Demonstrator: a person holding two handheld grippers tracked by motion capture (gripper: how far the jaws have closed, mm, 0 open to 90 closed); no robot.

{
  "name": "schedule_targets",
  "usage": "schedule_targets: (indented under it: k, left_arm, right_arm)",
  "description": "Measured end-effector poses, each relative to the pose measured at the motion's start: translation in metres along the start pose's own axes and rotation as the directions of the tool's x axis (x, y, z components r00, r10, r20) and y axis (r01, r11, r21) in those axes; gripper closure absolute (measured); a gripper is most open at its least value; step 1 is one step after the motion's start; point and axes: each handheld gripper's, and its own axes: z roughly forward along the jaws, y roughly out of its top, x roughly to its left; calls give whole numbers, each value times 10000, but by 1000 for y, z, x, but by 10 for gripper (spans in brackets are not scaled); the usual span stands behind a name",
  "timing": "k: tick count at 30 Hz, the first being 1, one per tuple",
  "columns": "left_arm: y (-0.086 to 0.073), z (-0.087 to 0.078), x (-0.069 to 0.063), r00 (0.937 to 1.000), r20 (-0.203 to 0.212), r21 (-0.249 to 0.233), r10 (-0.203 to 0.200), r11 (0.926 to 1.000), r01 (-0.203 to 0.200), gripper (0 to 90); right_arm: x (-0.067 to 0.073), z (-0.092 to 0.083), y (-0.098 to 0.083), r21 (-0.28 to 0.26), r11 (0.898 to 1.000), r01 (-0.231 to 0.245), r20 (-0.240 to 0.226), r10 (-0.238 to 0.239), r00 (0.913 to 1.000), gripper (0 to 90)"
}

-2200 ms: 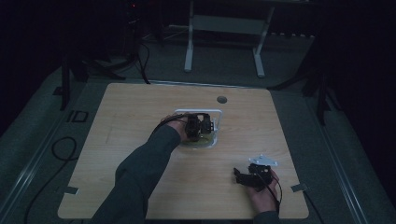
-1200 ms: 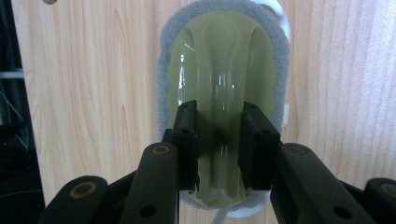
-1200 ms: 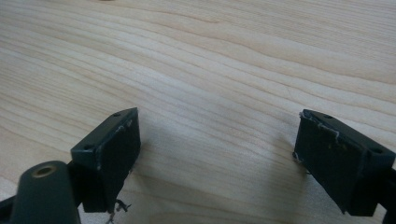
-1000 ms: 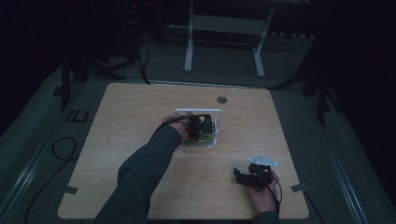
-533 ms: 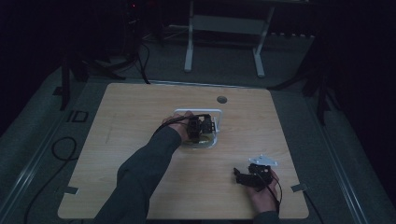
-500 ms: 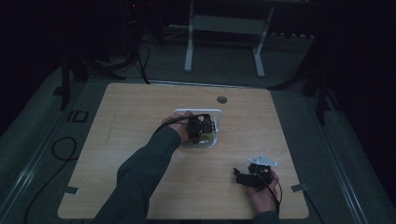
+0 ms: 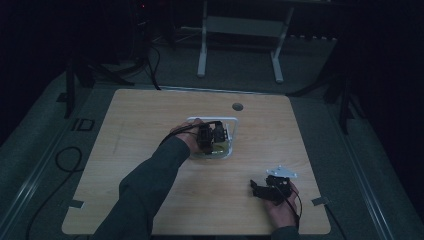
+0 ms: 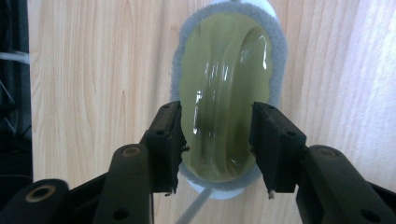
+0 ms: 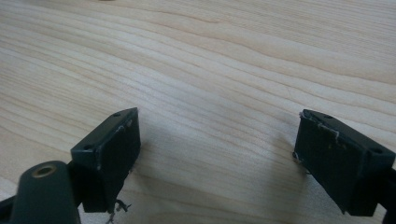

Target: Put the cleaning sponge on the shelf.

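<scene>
At frame centre a grey-rimmed, olive-filled white container is straddled by the left tongs, seemingly clamped, lifting judged next, while the right tongs are held apart over the desk

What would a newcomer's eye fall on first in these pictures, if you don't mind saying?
Probably the glossy yellow-green object with a fuzzy grey rim, lying on the wooden table near its middle, between the left gripper jaws, which flank it. Next, the right gripper, wide open over bare wood at the table's near right corner.
</scene>
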Motion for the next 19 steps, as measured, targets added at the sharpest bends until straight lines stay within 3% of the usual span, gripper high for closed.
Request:
schedule_targets:
  k: [7,13,19]
  left_arm:
    - [-7,-15,3,9985,362,-567,-408,9975,428,573]
    - [-10,-24,2,9965,655,-733,-527,9956,575,594]
    - [-15,-30,1,9955,617,-837,-714,9936,764,594]
  right_arm:
    - [0,0,0,3,10000,-10,-2,10,10000,139]
    - [0,0,0,0,10000,-6,-1,6,10000,139]
    - [0,0,0,1,10000,-8,-2,8,10000,140]
